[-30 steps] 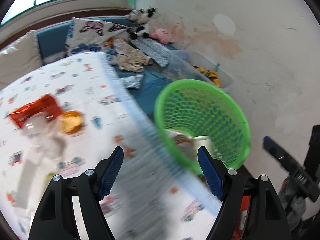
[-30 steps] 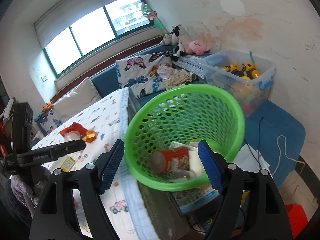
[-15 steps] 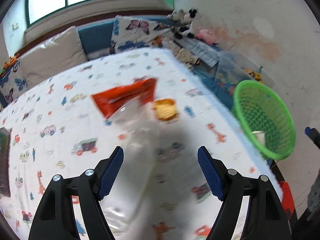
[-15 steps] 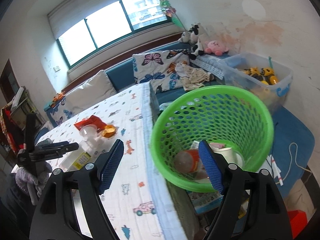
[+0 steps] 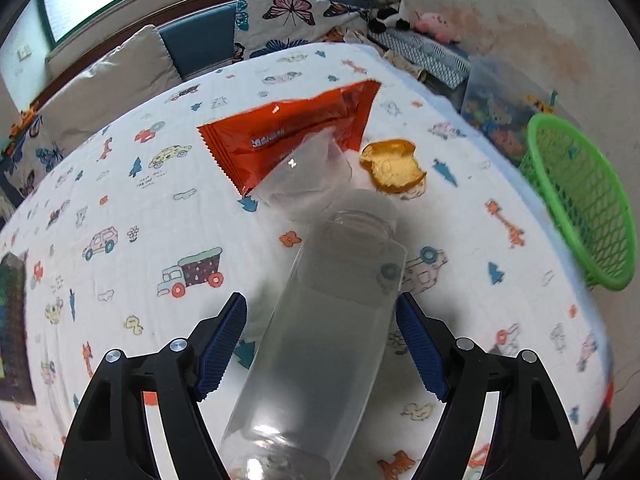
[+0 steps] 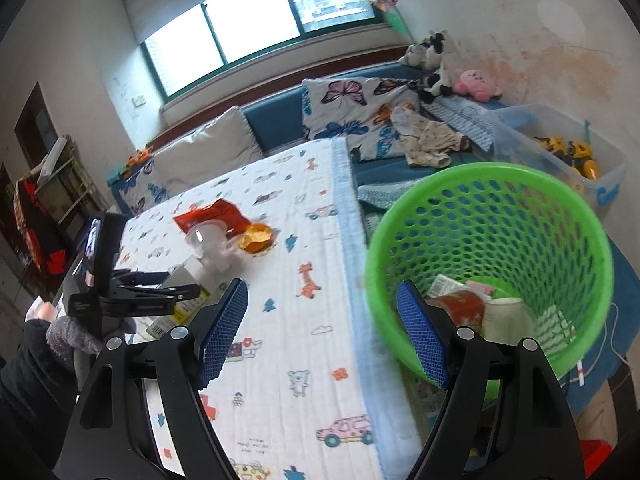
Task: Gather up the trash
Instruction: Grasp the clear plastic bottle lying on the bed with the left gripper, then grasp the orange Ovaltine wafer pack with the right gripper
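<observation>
The left claw [image 5: 320,344] has swung from the green basket [image 5: 580,216] to straddle a clear plastic bottle [image 5: 328,320], spread, not yet pinching; the right claw [image 6: 322,328] hovers spread, empty.

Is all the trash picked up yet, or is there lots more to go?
Partly. Some wrappers and a cup already sit in the green basket. The left gripper is open around the clear bottle, not gripping it. The right gripper is open and empty. The red wrapper, plastic cup and orange piece remain on the table.
</observation>
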Available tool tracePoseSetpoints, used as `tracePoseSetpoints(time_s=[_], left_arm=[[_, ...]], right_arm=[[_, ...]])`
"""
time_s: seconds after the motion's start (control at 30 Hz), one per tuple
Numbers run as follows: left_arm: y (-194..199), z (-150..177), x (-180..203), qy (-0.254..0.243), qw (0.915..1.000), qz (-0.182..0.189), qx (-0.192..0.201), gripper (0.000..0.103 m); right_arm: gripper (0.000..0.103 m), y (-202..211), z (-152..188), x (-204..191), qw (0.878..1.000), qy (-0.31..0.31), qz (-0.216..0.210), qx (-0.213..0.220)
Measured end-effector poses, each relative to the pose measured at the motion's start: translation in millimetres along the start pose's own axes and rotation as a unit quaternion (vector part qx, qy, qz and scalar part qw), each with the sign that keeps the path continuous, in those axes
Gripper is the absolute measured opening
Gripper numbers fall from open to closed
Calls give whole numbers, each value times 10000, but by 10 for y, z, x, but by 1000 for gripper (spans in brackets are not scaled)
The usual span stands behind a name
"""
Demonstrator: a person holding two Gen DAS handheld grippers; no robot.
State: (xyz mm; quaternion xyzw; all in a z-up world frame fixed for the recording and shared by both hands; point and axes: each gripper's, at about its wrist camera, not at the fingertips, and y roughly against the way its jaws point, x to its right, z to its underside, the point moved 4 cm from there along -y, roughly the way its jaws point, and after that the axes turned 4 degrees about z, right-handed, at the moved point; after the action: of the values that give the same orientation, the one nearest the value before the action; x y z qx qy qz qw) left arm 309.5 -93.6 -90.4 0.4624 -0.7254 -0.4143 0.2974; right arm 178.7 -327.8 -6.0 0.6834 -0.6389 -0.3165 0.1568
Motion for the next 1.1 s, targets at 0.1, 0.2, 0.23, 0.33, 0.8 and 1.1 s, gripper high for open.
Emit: tracePoseSetpoints(time_s=[0.1, 0.2, 0.23, 0.33, 0.8, 1.1], left_arm=[[-27, -3, 18, -67, 10000, -14, -21, 74], [-10, -2, 57, -159, 9998, 91, 24, 61], [-1, -1, 70, -197, 9998, 77, 50, 59], [22, 23, 84, -279, 9995, 58, 148, 58], [659, 357, -173, 277, 9963, 451, 670, 57], [934, 538, -346, 520, 9931, 559, 892, 57]], right_arm=[[77, -82, 14, -74, 9999, 74, -48, -87], [77, -155, 24, -142, 9997, 138, -98, -172], [77, -165, 27, -153, 9996, 155, -108, -189], [77, -213, 27, -233, 9993, 233, -156, -238], [77, -669, -35, -540, 9959, 448, -471, -630], [77, -897, -69, -792, 9921, 549, -716, -871]])
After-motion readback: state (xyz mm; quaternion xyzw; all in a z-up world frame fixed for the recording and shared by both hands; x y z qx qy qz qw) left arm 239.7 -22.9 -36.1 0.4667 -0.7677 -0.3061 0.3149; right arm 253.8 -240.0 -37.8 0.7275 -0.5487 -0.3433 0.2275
